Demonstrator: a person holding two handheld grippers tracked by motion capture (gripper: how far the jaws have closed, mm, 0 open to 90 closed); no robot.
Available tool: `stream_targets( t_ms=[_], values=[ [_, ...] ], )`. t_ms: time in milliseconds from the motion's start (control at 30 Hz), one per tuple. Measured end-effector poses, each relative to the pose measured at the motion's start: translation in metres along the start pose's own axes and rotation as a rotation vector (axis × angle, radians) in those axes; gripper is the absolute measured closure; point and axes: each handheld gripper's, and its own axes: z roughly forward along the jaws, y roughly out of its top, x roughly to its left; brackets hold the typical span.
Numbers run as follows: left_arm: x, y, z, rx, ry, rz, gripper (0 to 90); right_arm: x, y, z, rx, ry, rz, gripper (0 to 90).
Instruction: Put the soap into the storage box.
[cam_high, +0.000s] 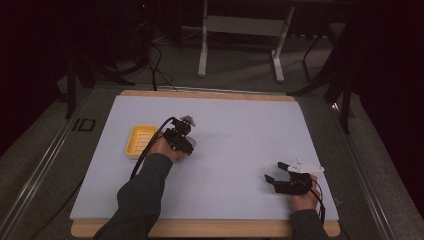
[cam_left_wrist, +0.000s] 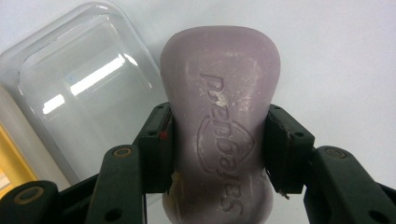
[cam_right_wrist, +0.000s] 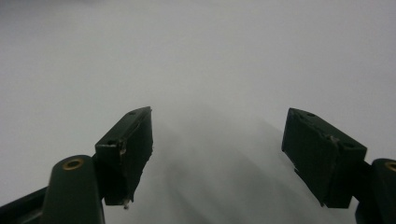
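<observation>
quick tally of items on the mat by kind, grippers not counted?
Soap bar, purple, held in the left gripper: 1
Clear plastic lid: 1
Yellow soap dish: 1
Total: 3

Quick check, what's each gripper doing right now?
Left gripper: shut on the purple soap bar, beside the clear lid.
Right gripper: open, holding nothing, over the white table surface.

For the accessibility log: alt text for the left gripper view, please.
The left gripper is shut on a pale purple soap bar embossed with lettering. A clear plastic lid lies beside it, on the white table surface.
</observation>
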Motion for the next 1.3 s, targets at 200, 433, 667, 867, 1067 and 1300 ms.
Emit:
stream_targets(
  t_ms=[200,433,667,867,1067,1300],
  values=[
    [0.004,-0.002,-0.002,-0.003,0.003,-0.011,50.2,0.0,0.0,0.0,0.0,0.001,-0.001,23.9],
    [0.009,-0.004,-0.005,-0.005,0.005,-0.025,50.1,0.0,0.0,0.0,0.0,0.0,-0.002,23.9],
    [0.016,-0.006,-0.007,-0.011,0.007,-0.046,50.1,0.0,0.0,0.0,0.0,0.0,-0.003,23.9],
    [0.019,-0.008,-0.009,-0.012,0.01,-0.057,50.1,0.0,0.0,0.0,0.001,-0.001,-0.003,23.9],
    [0.023,-0.011,-0.011,-0.016,0.017,-0.063,50.2,0.0,0.0,0.0,0.001,-0.001,-0.003,23.9],
    [0.026,-0.013,-0.013,-0.016,0.021,-0.068,50.1,0.0,0.0,0.0,0.001,-0.001,-0.003,23.9]
  ],
)
